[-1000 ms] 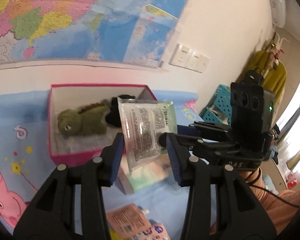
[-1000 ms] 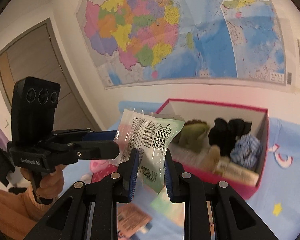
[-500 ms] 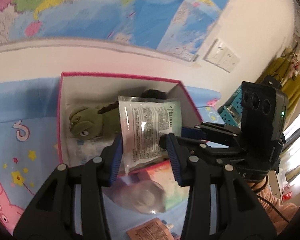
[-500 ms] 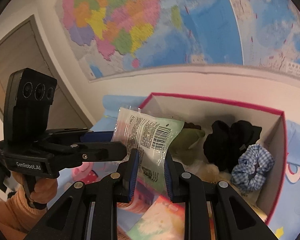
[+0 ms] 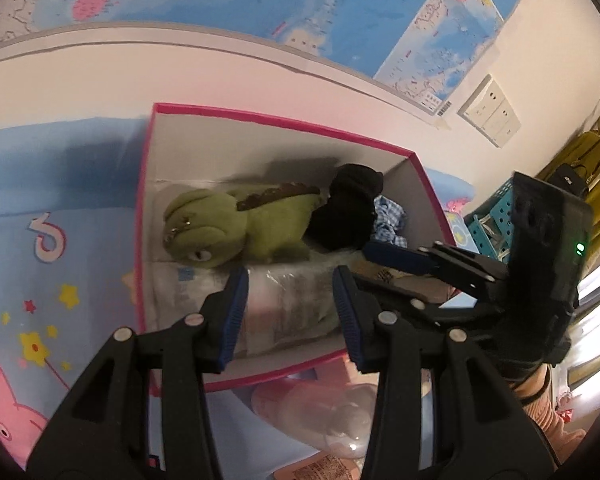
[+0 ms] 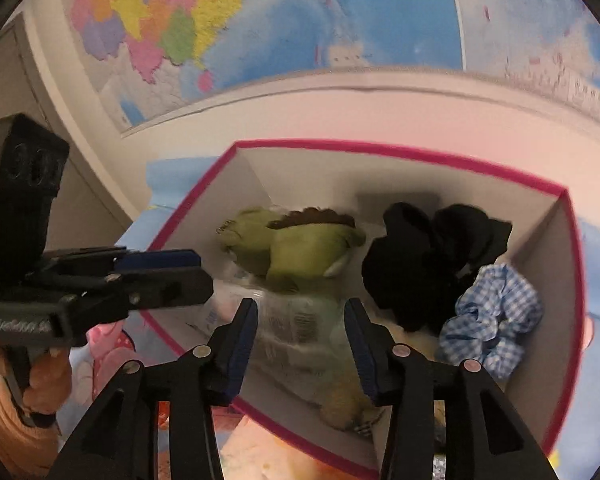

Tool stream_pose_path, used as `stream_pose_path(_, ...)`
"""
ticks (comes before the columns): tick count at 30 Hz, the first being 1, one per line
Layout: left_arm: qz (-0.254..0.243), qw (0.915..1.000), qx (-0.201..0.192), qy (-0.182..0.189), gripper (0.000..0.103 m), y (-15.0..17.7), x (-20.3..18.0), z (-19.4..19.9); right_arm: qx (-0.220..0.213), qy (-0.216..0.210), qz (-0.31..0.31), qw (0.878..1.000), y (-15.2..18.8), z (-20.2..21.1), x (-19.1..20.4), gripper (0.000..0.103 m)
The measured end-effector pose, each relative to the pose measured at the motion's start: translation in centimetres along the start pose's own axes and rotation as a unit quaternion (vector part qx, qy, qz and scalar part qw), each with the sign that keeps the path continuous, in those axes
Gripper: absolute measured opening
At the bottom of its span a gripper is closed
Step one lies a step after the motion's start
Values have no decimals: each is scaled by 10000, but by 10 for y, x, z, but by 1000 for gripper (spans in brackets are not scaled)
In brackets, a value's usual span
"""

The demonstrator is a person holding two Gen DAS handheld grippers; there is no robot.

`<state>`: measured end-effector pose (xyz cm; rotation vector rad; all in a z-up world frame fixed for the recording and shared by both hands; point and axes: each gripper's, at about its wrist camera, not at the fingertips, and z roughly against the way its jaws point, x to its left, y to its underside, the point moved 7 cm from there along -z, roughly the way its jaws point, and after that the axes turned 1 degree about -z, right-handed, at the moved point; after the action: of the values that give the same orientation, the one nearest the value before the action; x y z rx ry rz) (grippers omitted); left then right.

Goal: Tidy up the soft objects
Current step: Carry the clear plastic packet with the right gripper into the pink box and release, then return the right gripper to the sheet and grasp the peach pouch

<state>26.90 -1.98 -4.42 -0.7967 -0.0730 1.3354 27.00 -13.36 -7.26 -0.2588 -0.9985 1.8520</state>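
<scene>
A pink-rimmed box holds a green plush dinosaur, a black scrunchie and a blue checked scrunchie. A clear plastic packet lies flat in the box's front part. My left gripper is open just above the packet. My right gripper is open above the packet too. Each gripper shows in the other's view, the right and the left.
The box stands on a blue cartoon-print cloth against a wall with a map. More packets lie on the cloth in front of the box. A blue crate and hanging clothes are at the right.
Both grippers came down over the box. My right gripper opened and let go of the packet, which now lies in the box. The left gripper's jaws have widened.
</scene>
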Motion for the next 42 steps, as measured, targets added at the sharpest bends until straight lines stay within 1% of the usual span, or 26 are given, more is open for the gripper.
stream_pose_path(2, -24, 10000, -73, -61, 45, 0, 0, 5, -82, -28, 39, 10000, 0, 7, 1, 57)
stream_pose_path(4, -84, 9997, -194, -158, 45, 1, -3, 12, -120, -61, 77, 9999, 4, 14, 3, 57)
stream_pose_path(8, -340, 9975, -533, -328, 45, 9, -9, 39, -316, -286, 121, 9990, 13, 39, 9, 57)
stream_pose_path(10, -490, 9958, -697, -329, 45, 18, -14, 55, -415, -484, 120, 9979, 21, 55, 12, 57)
stream_pose_path(12, -687, 9938, -770, -412, 45, 30, -19, 68, -446, -648, 150, 9968, 28, 67, 18, 57)
stream_pose_path(15, -955, 9913, -784, -458, 46, 50, -27, 80, -532, -983, 267, 9934, 44, 91, 28, 57)
stream_pose_path(19, -1115, 9909, -620, -426, 46, 87, -30, 85, -471, -1328, 394, 9892, 68, 109, 43, 57)
stream_pose_path(22, -1043, 9930, -419, -352, 46, 110, -27, 79, -244, -1705, 336, 9845, 93, 110, 54, 57)
stream_pose_path(23, -993, 9941, -320, -302, 46, 117, -25, 76, -174, -1741, 294, 9841, 102, 109, 55, 57)
stream_pose_path(28, -763, 9968, -17, -217, 46, 144, -18, 61, 263, -1811, -110, 9831, 136, 84, 55, 57)
stream_pose_path(29, -733, 9971, 26, -186, 46, 149, -17, 60, 393, -1795, -214, 9827, 144, 77, 55, 57)
stream_pose_path(32, -653, 9976, 141, -159, 46, 161, -16, 57, 578, -1708, -357, 9830, 157, 63, 54, 57)
stream_pose_path(37, -476, 9982, 362, -32, 46, 182, -14, 50, 786, -1623, -637, 9815, 170, 44, 52, 57)
stream_pose_path(42, -443, 9974, 560, 19, 46, 193, -14, 44, 849, -1585, -697, 9812, 179, 38, 58, 57)
